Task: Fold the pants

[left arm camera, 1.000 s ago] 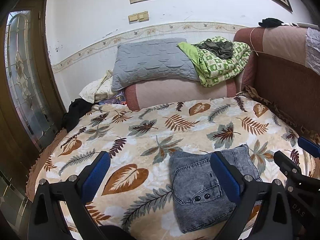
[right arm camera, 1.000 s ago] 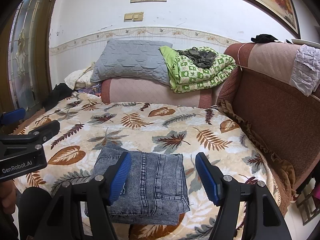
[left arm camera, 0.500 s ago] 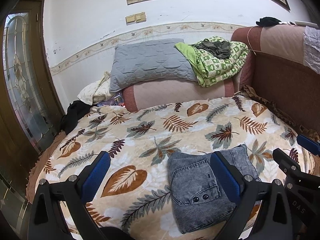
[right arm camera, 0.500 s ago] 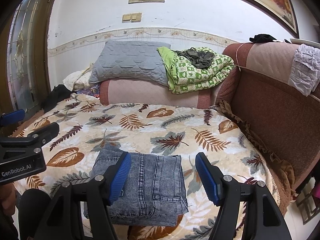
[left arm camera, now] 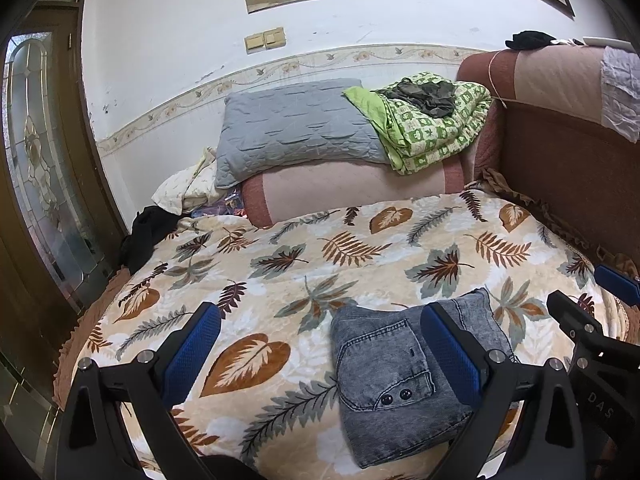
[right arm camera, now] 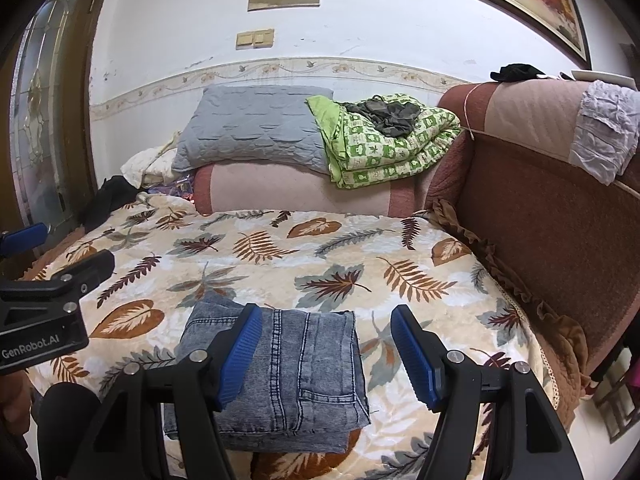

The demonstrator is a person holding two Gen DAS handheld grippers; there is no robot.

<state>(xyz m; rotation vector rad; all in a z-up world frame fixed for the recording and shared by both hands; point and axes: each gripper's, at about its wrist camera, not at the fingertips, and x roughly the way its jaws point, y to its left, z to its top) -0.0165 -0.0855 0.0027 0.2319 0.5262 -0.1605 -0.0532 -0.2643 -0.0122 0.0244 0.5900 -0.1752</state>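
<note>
The grey-blue stone-washed denim pants (right arm camera: 276, 376), folded into a compact rectangular stack, lie on the cream leaf-print blanket (left arm camera: 280, 280) near its front edge. That blanket serves as the landmark here. A back pocket with 2 dark buttons faces up on the stack in the left wrist view.

The left gripper (left arm camera: 320, 356), black with blue ribbed pads, hangs above the blanket's front edge with its jaws spread wide and nothing between them; its right finger (left arm camera: 452, 352) overlaps the pants in the picture, though contact cannot be told. The right gripper (right arm camera: 328, 356) hangs over the same front edge, jaws apart and empty, its left finger (right arm camera: 240, 352) in front of the pants.

At the blanket's far edge, a grey quilted pillow (left arm camera: 296, 124) and a folded green patterned quilt (left arm camera: 432, 128) rest on a pink and rust bolster (left arm camera: 348, 188). Along the blanket's right side rises a brown upholstered sofa back (right arm camera: 540, 208).
</note>
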